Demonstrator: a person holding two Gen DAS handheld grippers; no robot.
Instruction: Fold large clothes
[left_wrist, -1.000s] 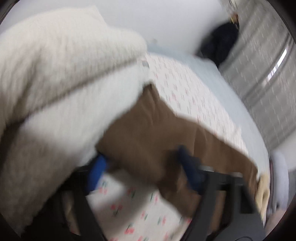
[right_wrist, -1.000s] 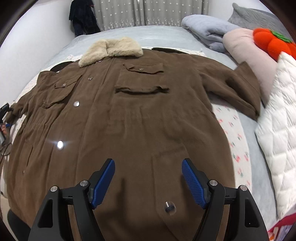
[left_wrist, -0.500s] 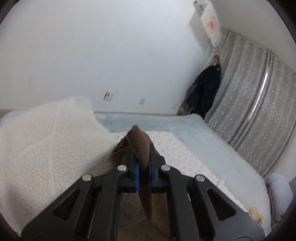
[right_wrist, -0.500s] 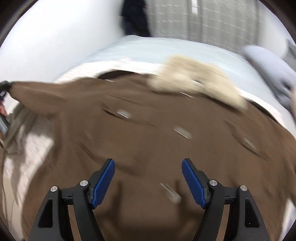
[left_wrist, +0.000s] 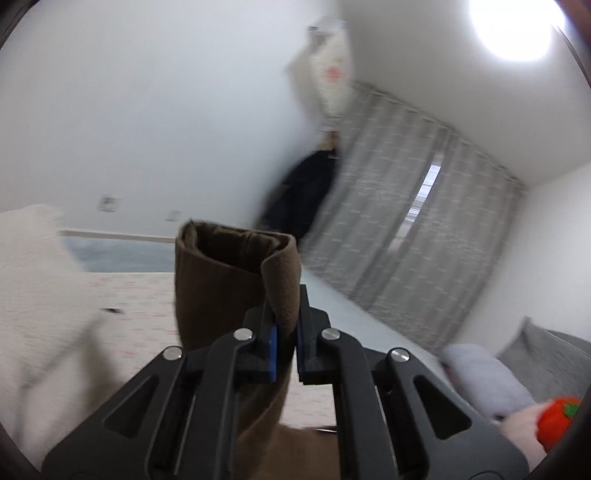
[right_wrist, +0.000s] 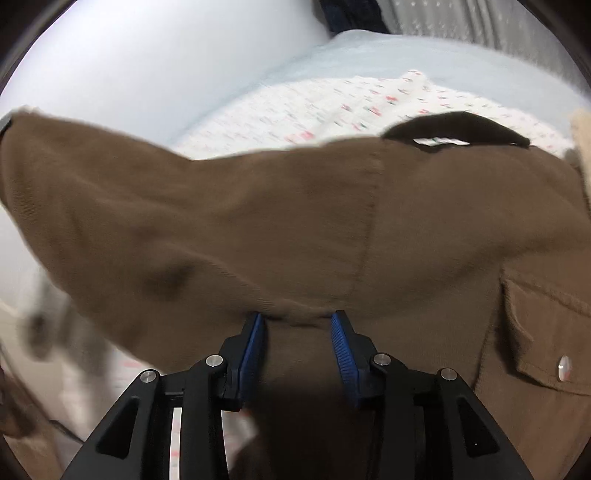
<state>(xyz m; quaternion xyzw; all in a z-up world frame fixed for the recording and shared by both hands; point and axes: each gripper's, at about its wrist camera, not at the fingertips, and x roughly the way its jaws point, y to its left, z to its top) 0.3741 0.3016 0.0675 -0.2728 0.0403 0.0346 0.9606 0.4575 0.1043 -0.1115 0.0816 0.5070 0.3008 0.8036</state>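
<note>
Left hand-held gripper (left_wrist: 284, 328) pinching coat sleeve cuff (left_wrist: 236, 258)

grey curtains (left_wrist: 424, 206), dark hanging garment (left_wrist: 299, 195), orange plush (left_wrist: 557, 421), floral sheet (right_wrist: 332, 114).

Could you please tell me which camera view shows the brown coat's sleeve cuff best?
The left wrist view: the left gripper pinches the sleeve cuff, its opening facing the camera. The right wrist view shows the brown coat from its sleeve to a chest pocket, blurred.
</note>
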